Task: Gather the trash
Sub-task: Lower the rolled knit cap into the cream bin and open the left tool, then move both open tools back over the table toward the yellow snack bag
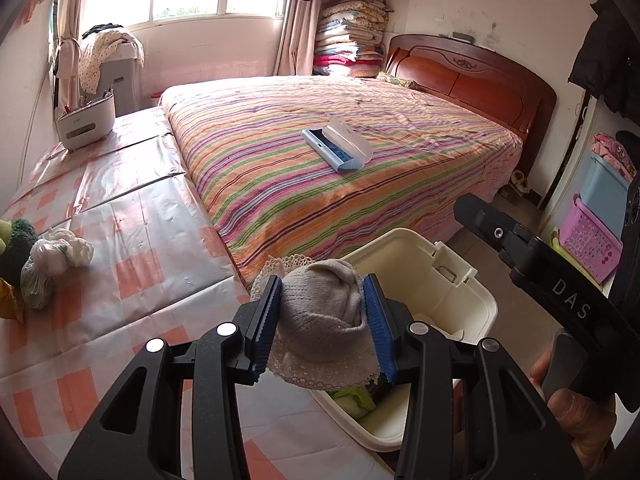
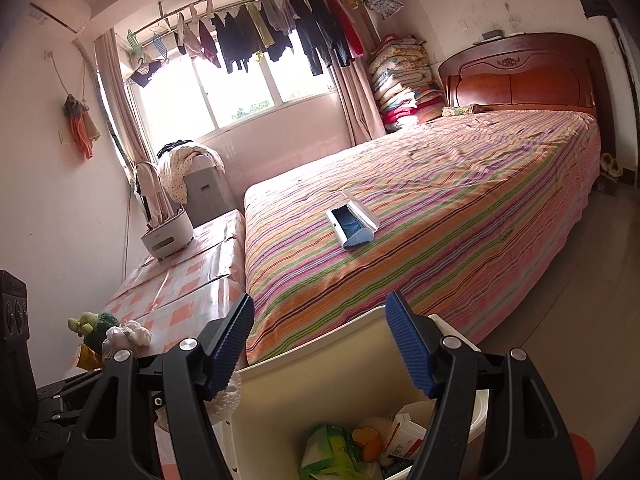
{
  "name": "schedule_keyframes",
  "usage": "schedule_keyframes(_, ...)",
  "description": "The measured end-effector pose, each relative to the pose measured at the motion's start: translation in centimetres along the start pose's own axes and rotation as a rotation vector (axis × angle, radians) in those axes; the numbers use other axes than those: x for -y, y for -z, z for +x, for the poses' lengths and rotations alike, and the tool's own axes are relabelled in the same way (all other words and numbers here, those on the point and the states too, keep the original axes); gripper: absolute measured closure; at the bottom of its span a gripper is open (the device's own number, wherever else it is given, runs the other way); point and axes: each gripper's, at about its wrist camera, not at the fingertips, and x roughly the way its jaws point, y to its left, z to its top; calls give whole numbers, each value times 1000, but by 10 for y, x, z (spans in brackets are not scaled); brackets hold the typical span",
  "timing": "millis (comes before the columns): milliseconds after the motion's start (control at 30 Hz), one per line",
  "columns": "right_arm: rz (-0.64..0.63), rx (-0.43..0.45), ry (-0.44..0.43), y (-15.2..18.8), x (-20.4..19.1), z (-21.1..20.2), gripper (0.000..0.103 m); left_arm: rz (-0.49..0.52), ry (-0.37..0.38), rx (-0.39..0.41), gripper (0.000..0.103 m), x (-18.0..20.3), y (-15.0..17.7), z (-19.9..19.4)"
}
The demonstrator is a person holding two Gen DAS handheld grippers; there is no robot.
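Observation:
My left gripper is shut on a crumpled grey-white knitted cloth with a lace edge and holds it over the near rim of a cream open-lidded bin. The bin holds green and white wrappers and a small carton. My right gripper is open and empty just above the bin's mouth; its body shows in the left wrist view. Knotted plastic bags lie on the checked table at far left.
A striped bed fills the middle, with a blue-and-white lint roller case on it. The checked plastic-covered table carries a white appliance and a green plush toy. Baskets stand at right.

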Motion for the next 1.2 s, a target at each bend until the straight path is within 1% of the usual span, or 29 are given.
schedule_keyframes(133, 43, 34, 4, -4, 9, -6, 37, 13, 23, -19, 61, 10, 1, 9)
schedule_keyframes(267, 73, 21, -2, -5, 14, -4, 36, 16, 39, -29, 59, 17, 1, 15)
schedule_keyframes(367, 81, 27, -1, -5, 16, -5, 36, 23, 50, -38, 54, 20, 0, 18)
schedule_keyframes(433, 80, 38, 1, -6, 16, -7, 36, 25, 39, -22, 48, 20, 1, 17)
schedule_keyframes(467, 79, 42, 4, -5, 15, -8, 36, 27, 33, -13, 41, 20, 0, 15)
schedule_keyframes(500, 81, 46, 5, -5, 14, -9, 36, 27, 24, -3, 36, 19, 0, 13)
schedule_keyframes(633, 87, 41, 6, -4, 14, -8, 36, 23, -13, 25, 31, 10, -3, 3)
schedule_keyframes(733, 75, 32, -1, -3, 9, -6, 36, -8, -51, 48, 29, -7, -7, -9)
schedule_keyframes(867, 60, 22, -20, -2, 1, -3, 36, -75, -106, 62, 29, -41, -10, -23)
schedule_keyframes(1000, 40, -10, -46, 3, -14, 4, 32, -130, -190, 65, 29, -81, -7, -35)
schedule_keyframes(1200, -16, -48, -93, 12, -46, 13, 32, -254, -273, 81, 29, -146, 7, -60)
